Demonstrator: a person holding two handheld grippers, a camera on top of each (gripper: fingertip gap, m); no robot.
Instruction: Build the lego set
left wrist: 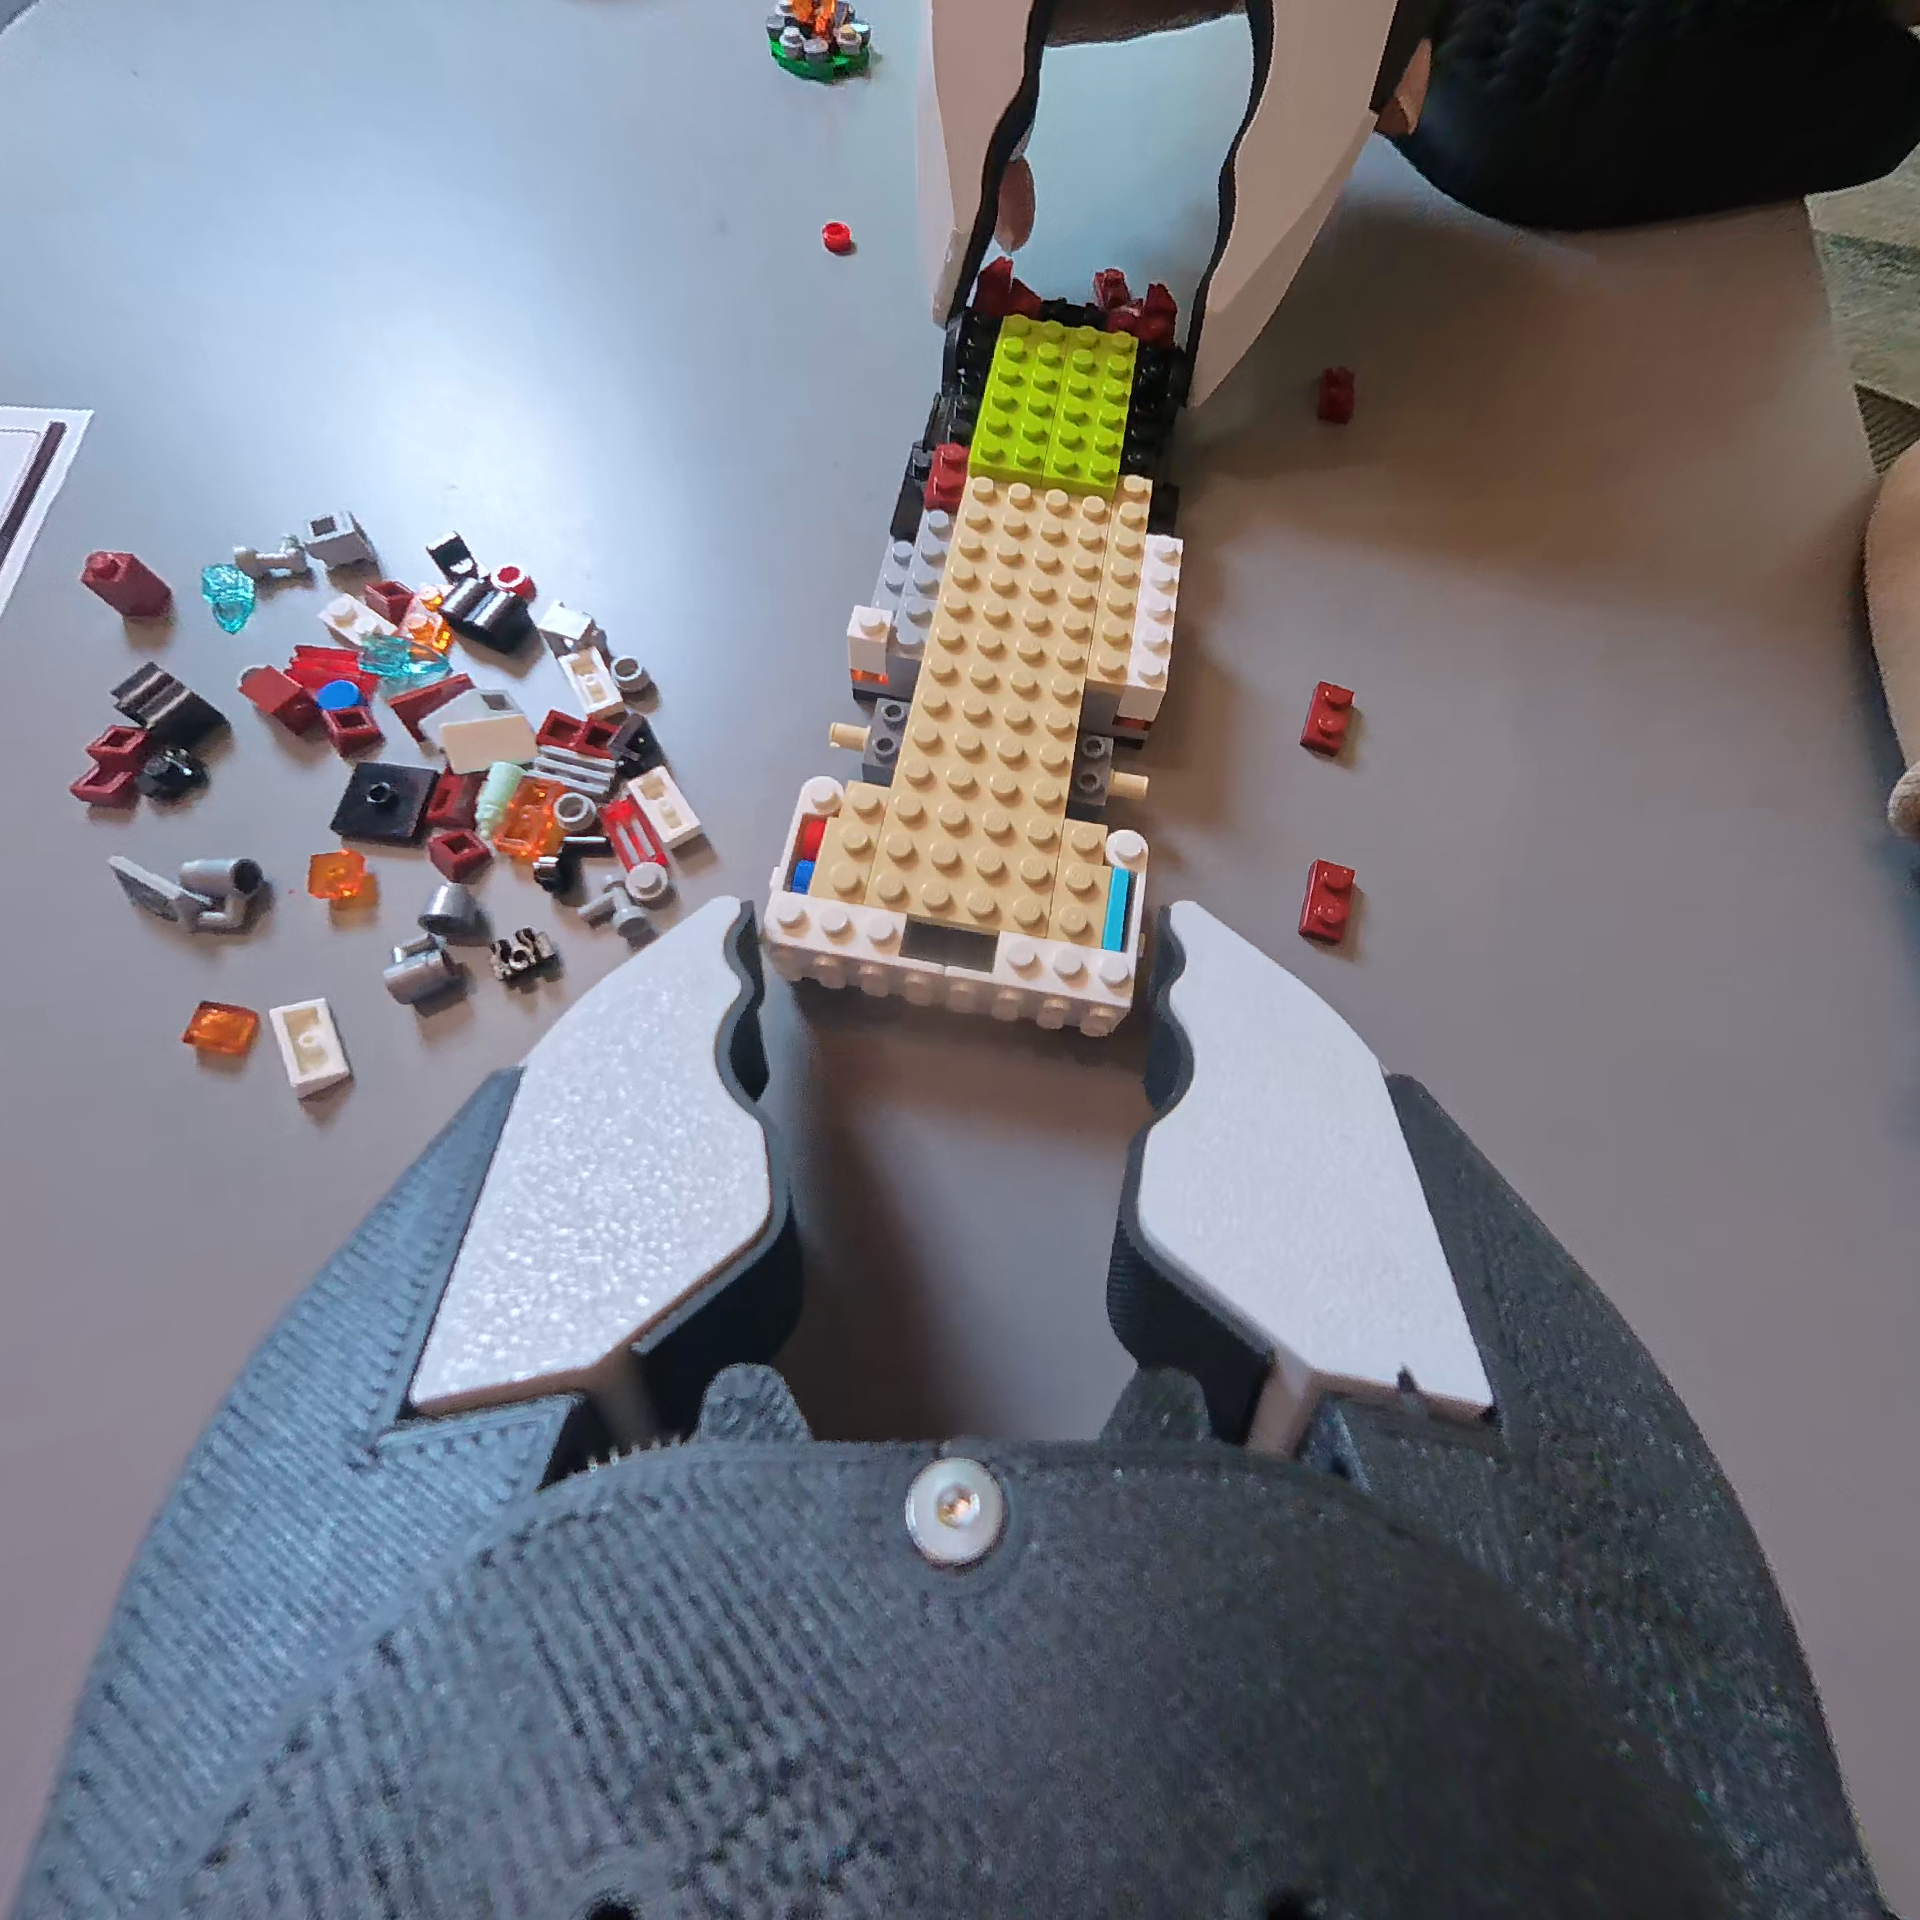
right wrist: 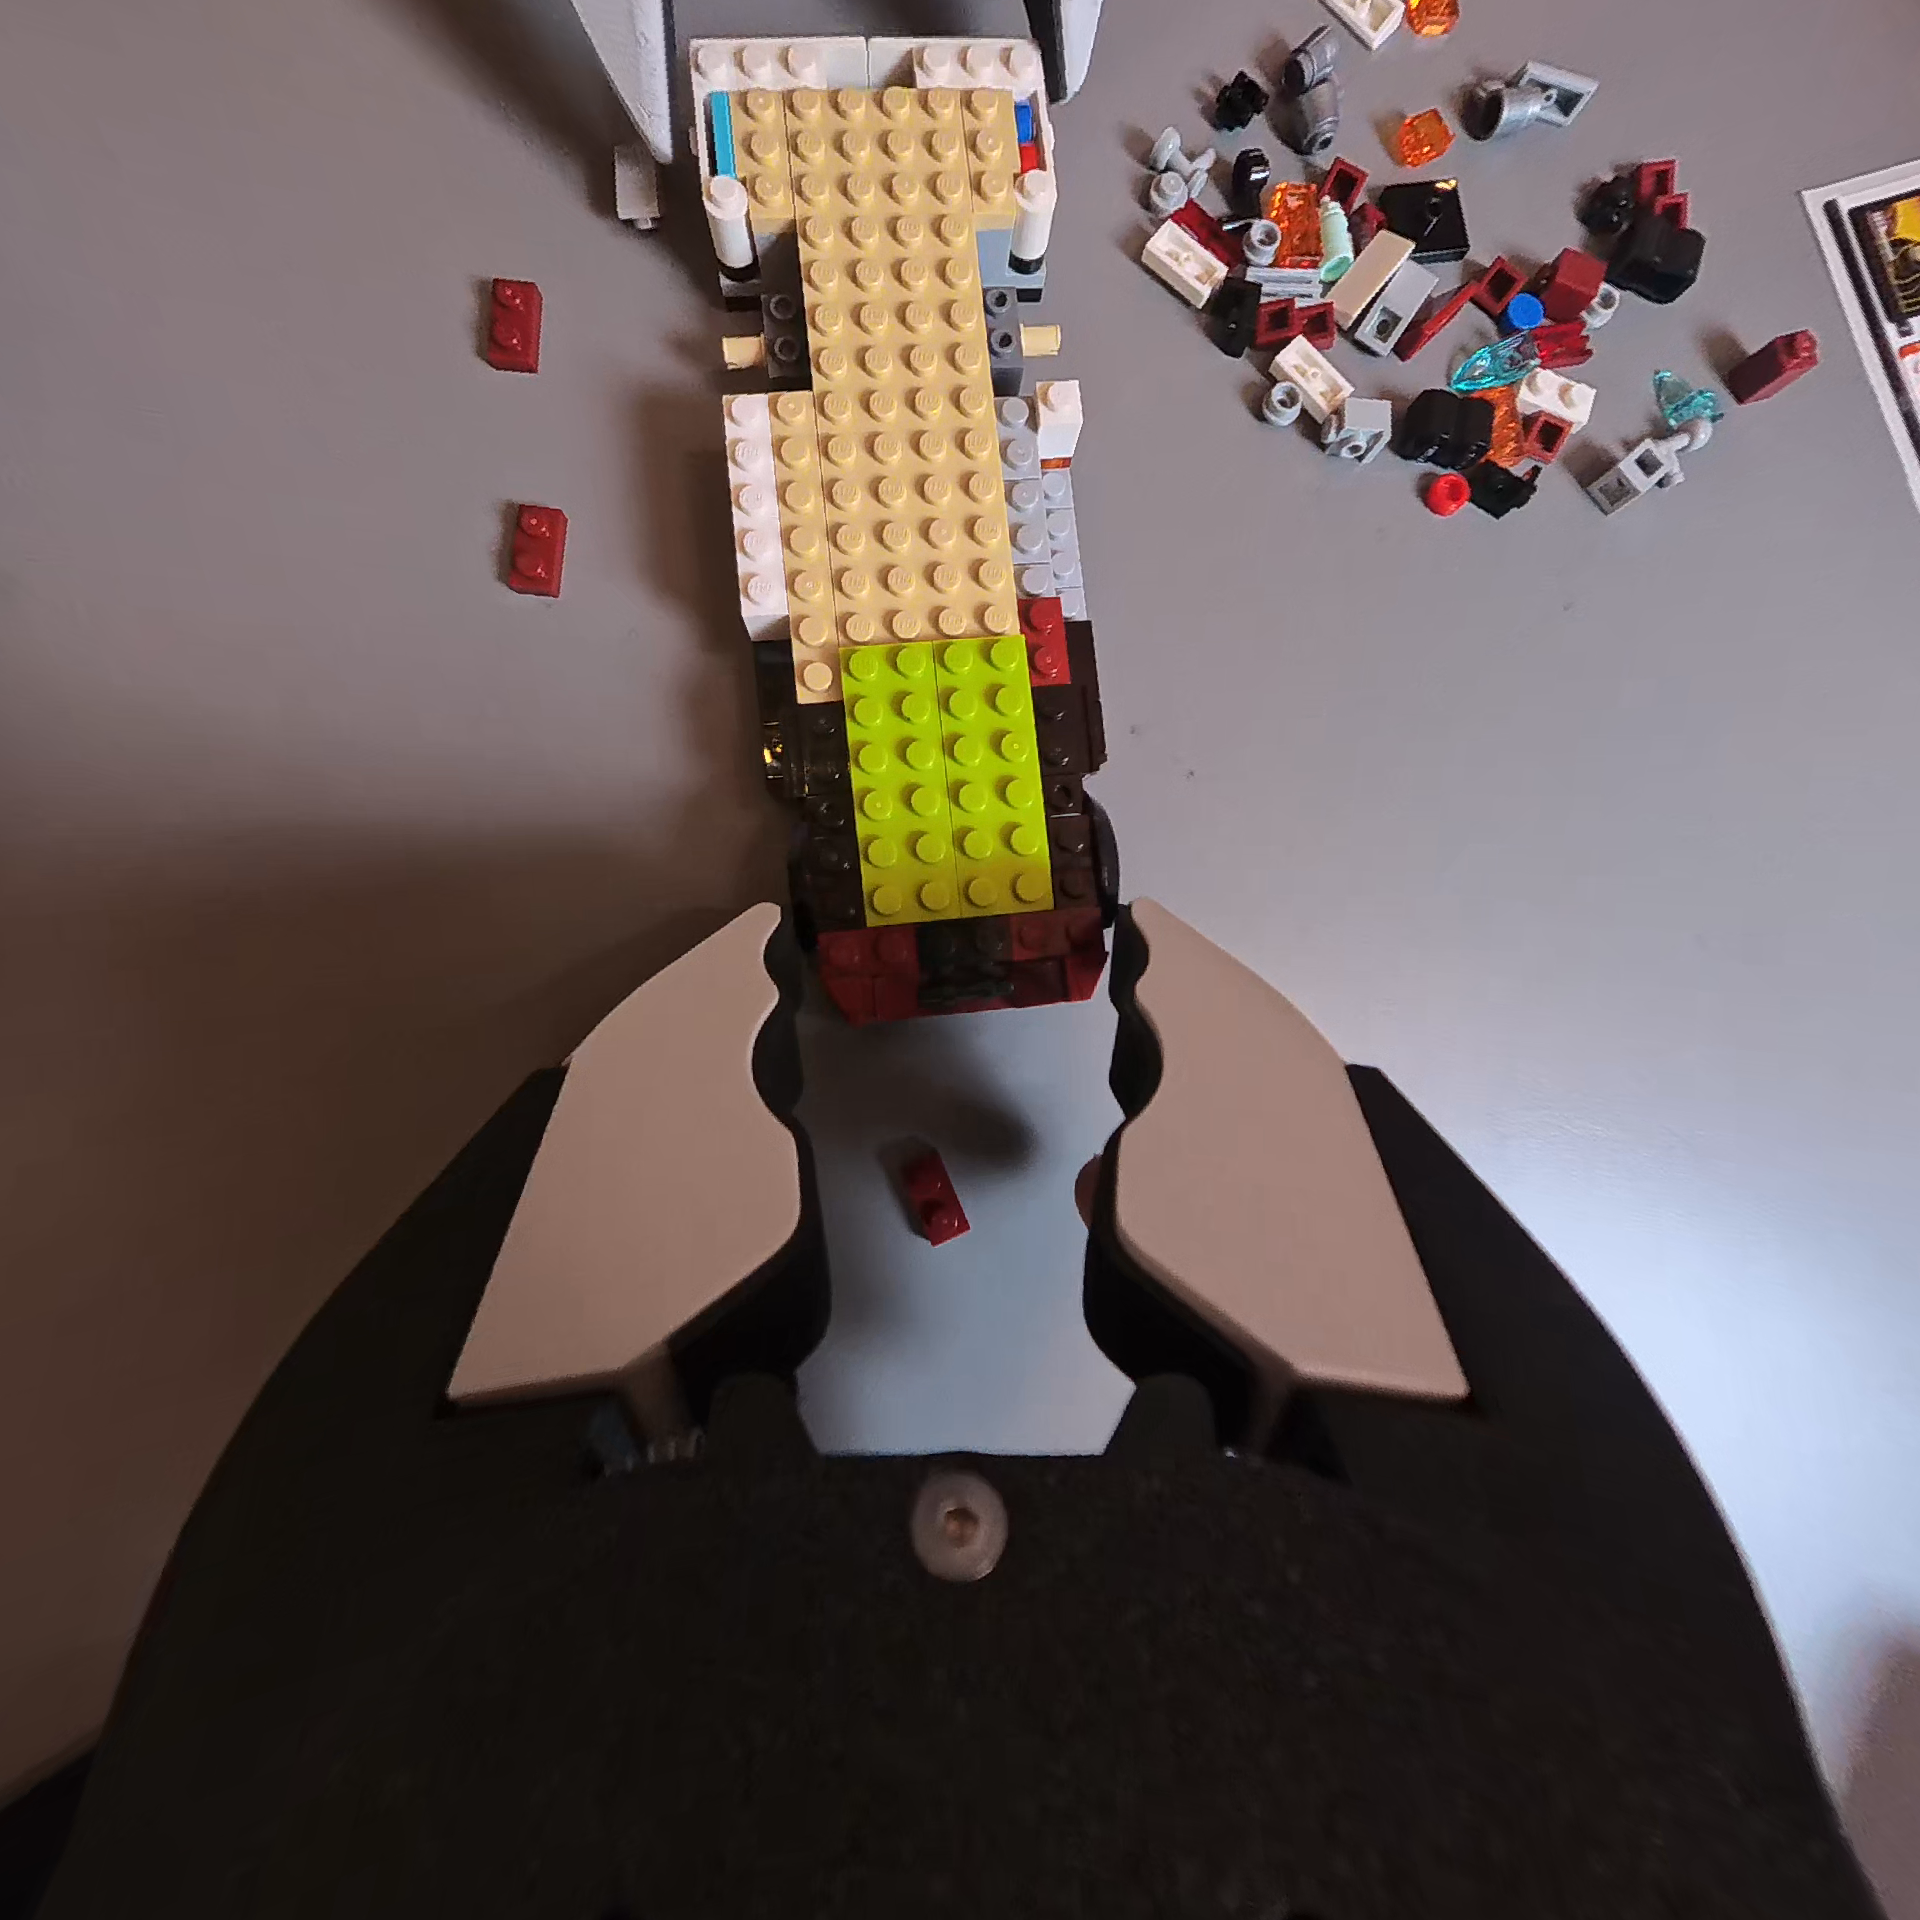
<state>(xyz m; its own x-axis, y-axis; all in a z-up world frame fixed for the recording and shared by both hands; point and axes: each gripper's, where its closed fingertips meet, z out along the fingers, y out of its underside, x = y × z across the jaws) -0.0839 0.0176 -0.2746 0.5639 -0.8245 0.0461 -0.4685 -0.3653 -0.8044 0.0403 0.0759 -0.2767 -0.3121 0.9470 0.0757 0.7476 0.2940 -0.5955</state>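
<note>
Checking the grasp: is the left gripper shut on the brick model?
Cannot tell: left gripper flanks the brick model's white end, contact unclear.

Soft daylight, sharp focus, wide-angle bending at the edges

Pale glare sheens the grey table (left wrist: 436,312) left of the fingers; a broad dim shadow lies left of the fingers in the right wrist view.

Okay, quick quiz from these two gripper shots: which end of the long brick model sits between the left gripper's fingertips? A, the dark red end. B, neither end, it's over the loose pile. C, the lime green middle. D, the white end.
D. In the left wrist view the left gripper brackets the white end of the brick model; the dark red end lies at the right gripper.
</note>
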